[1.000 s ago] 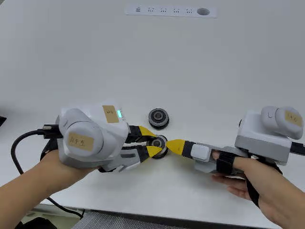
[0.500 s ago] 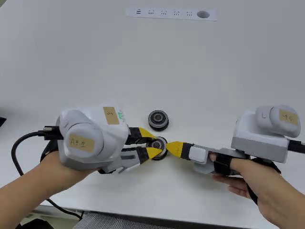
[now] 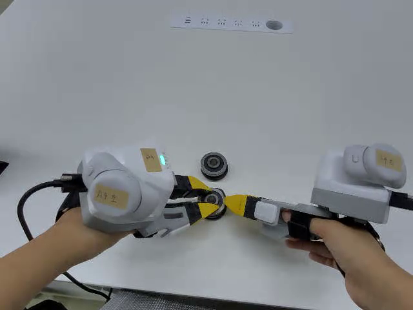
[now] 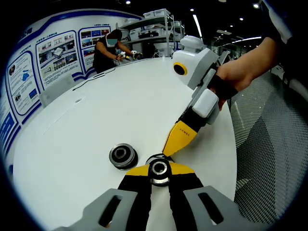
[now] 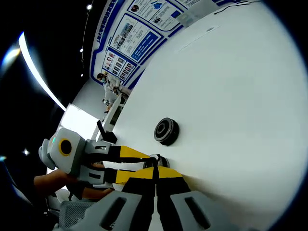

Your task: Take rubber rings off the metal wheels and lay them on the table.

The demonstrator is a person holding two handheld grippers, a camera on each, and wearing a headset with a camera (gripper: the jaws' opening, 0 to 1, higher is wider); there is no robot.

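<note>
My left claw (image 4: 160, 174) is clamped on a metal wheel (image 4: 160, 167); my right claw (image 5: 155, 167), jaws pressed together, touches that wheel's rim. A second wheel (image 3: 214, 165) lies near on the white table (image 3: 271, 110). The left gripper view adds poster walls (image 4: 57, 53) and shelves (image 4: 154, 26); the head view, a power strip (image 3: 231, 23)

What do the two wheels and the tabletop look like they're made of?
Held wheel: shiny silver hub, likely metal, inside a dull black band, probably rubber. Loose wheel: same grey glinting centre, matte black rim. Table: smooth matte white, material unclear.
</note>
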